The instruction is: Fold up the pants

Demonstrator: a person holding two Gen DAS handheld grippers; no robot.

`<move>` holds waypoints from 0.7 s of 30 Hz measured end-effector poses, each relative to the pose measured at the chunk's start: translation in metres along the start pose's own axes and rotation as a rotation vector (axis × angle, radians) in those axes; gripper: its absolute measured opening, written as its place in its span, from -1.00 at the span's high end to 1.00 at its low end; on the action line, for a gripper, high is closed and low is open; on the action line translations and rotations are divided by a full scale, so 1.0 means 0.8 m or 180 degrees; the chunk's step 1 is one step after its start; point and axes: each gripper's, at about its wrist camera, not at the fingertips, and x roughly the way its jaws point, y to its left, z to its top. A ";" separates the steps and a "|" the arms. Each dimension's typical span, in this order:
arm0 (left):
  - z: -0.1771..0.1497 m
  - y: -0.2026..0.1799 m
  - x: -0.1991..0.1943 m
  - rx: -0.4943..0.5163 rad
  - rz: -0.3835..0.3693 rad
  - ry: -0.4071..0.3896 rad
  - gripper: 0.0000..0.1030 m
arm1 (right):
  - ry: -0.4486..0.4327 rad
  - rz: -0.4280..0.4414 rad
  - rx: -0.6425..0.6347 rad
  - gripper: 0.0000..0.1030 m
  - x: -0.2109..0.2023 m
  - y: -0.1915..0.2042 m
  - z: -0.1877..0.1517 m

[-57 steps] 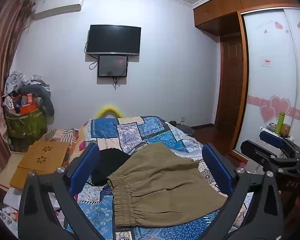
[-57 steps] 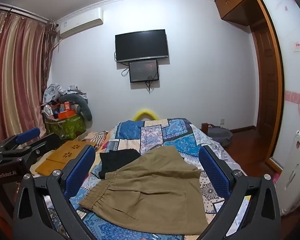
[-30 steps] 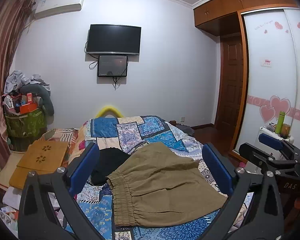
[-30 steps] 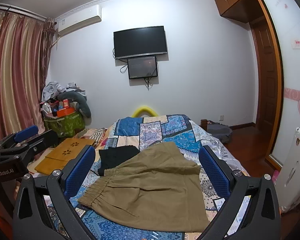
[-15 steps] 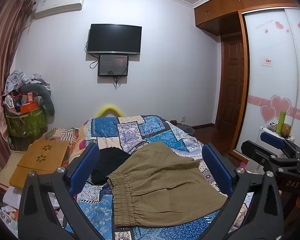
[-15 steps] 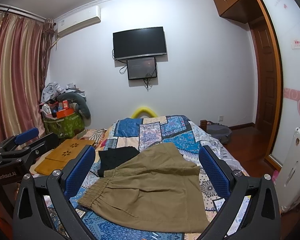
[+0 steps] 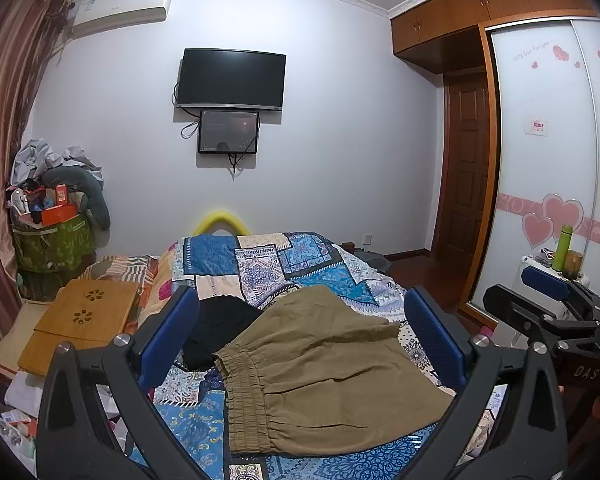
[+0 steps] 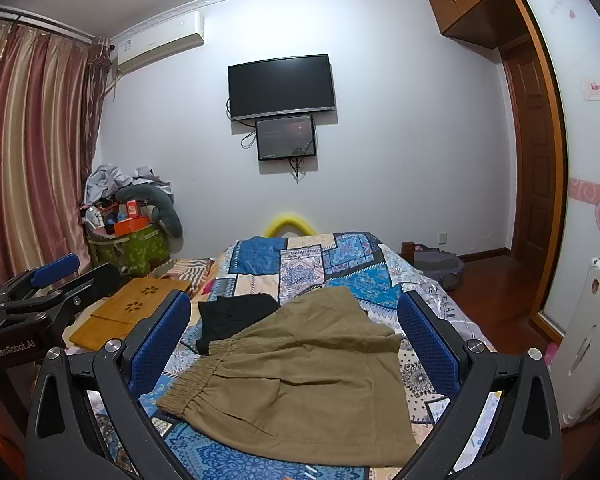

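While both grippers hover above the bed (image 7: 260,264):
Pants: khaki pants (image 7: 324,376) lie spread on the patchwork quilt, elastic waistband toward the left.
Beside them: a black garment (image 7: 216,332) touches their far-left edge.
Left gripper (image 7: 300,336): fingers wide, empty.
Right gripper (image 8: 294,332): fingers wide, empty.
Left view only: green bottle (image 7: 562,247).
Right view only: striped curtains (image 8: 32,152).

From my end the pants (image 7: 324,376) look like matt khaki cloth, lying on a printed patchwork quilt (image 7: 260,264), beside a smooth wooden tray (image 7: 88,314).
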 end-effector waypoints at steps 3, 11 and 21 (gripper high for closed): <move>0.000 -0.001 0.000 0.0004 0.0001 -0.0001 -1.00 | 0.0005 0.0004 0.0005 -0.99 0.000 0.000 0.000; -0.001 -0.005 -0.002 0.0038 -0.0008 -0.0017 -1.00 | 0.0004 0.0001 -0.0001 -0.99 0.000 0.001 0.001; -0.002 -0.005 -0.004 0.0047 -0.0021 -0.0002 -1.00 | 0.0006 -0.0006 0.0020 -0.99 0.001 -0.001 0.003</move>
